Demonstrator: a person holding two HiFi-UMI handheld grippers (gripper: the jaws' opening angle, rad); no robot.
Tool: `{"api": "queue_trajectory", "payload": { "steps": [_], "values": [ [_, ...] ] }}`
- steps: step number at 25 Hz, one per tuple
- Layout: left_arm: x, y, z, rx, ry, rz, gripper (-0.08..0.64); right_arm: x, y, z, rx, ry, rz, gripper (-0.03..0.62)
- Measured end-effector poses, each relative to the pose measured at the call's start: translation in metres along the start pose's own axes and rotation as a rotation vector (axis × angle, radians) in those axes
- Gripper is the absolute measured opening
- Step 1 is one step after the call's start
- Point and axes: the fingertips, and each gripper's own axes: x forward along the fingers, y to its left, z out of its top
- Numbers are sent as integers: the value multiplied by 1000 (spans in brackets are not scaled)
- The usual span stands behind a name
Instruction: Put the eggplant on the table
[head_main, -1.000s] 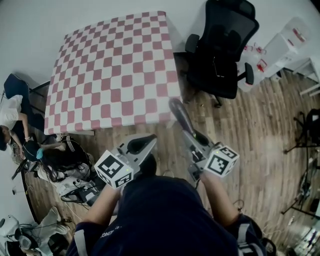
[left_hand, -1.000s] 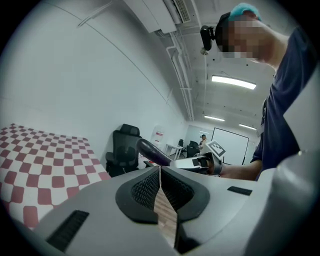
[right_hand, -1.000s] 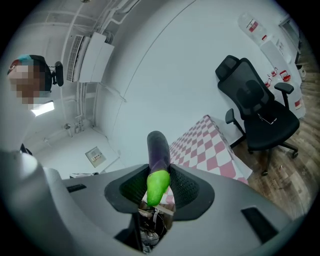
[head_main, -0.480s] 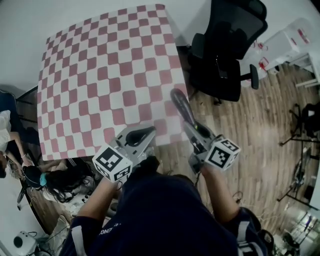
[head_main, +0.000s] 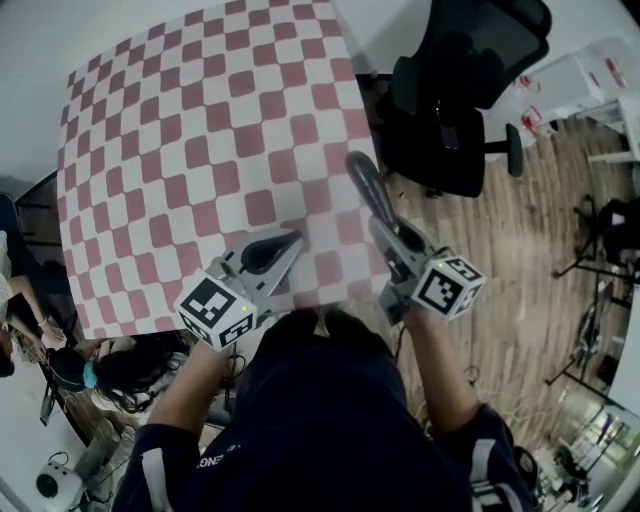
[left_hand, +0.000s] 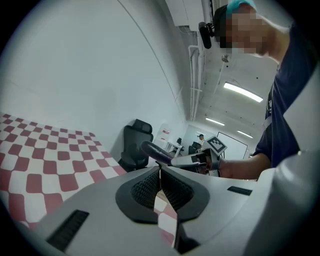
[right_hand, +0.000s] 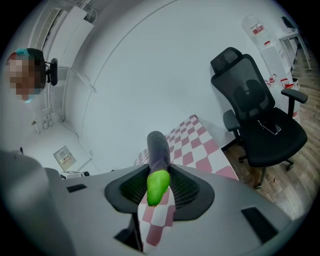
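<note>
The eggplant (head_main: 366, 188) is dark purple with a green stem end (right_hand: 157, 186). My right gripper (head_main: 386, 226) is shut on its stem half, and the purple body sticks out forward over the near right corner of the red-and-white checked table (head_main: 180, 150). In the right gripper view the eggplant (right_hand: 158, 147) rises between the pads. My left gripper (head_main: 286, 243) hovers over the table's near edge, shut with nothing between its pads (left_hand: 148, 186). From the left gripper view the eggplant (left_hand: 154, 151) shows off to the right.
A black office chair (head_main: 455, 110) stands close to the table's right side on the wooden floor. White cabinets (head_main: 570, 85) stand at the far right. Bags and cables (head_main: 110, 370) lie on the floor left of me, below the table's near left corner.
Both grippers have moved forward from over the floor to over the table's near edge. The eggplant stays clamped in the right gripper, and the left stays shut.
</note>
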Motion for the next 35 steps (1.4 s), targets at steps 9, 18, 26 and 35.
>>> {"api": "queue_trajectory", "payload": {
  "steps": [9, 18, 26, 35],
  "values": [
    [35, 29, -12, -64, 25, 77, 32, 52, -62, 7, 20, 69, -6, 132],
    [64, 44, -11, -104, 49, 155, 32, 120, -131, -14, -27, 198, -50, 132],
    [74, 56, -24, -130, 83, 179, 32, 160, -164, -34, -73, 258, -101, 133],
    [80, 56, -25, -134, 89, 162, 32, 165, -179, -48, -274, 328, -201, 137]
  ]
}}
